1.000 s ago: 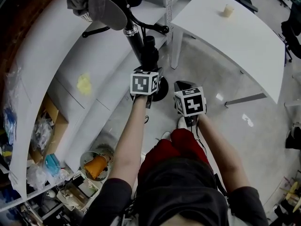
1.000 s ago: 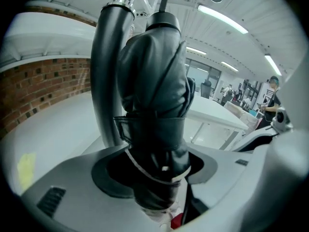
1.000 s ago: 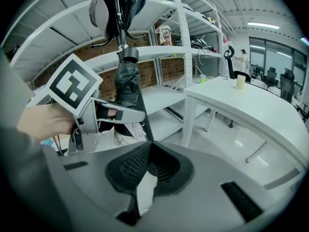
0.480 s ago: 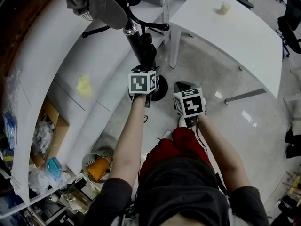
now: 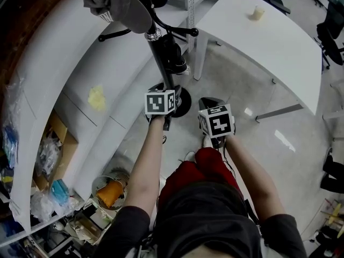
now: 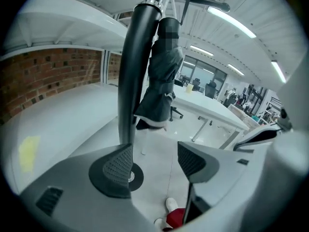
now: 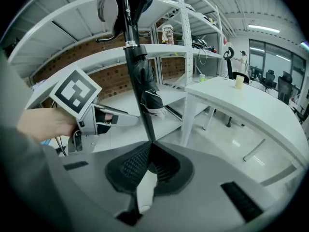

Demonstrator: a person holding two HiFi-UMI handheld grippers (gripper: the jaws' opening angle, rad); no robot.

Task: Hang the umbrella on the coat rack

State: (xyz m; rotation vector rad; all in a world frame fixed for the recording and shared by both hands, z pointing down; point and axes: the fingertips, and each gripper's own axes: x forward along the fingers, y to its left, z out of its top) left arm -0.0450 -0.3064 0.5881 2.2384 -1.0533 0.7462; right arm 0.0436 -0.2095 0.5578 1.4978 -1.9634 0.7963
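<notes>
A folded dark umbrella (image 5: 173, 58) hangs against the black pole (image 5: 159, 63) of the coat rack, above its round base (image 5: 183, 102); it also shows in the left gripper view as the umbrella (image 6: 161, 81). My left gripper (image 5: 161, 97) is a little below and in front of it, apart from it. Its jaws (image 6: 154, 163) are opening, with only floor between the pads (image 6: 118, 166). My right gripper (image 5: 210, 103) hangs beside it, shut (image 7: 150, 149) on nothing. A grey cap (image 5: 115, 4) sits on the rack's top.
Curved white shelving (image 5: 64, 63) runs along the left, with a yellow note (image 5: 95, 97) on it. A white desk (image 5: 269, 42) with a small cup (image 5: 258, 12) stands on the right. Cluttered bins (image 5: 107, 190) sit at lower left. The person's red shorts (image 5: 201, 168) are below.
My left gripper has drawn back and down from the umbrella, and its jaws have spread wider. The umbrella stays hanging on the rack. The right gripper has kept still.
</notes>
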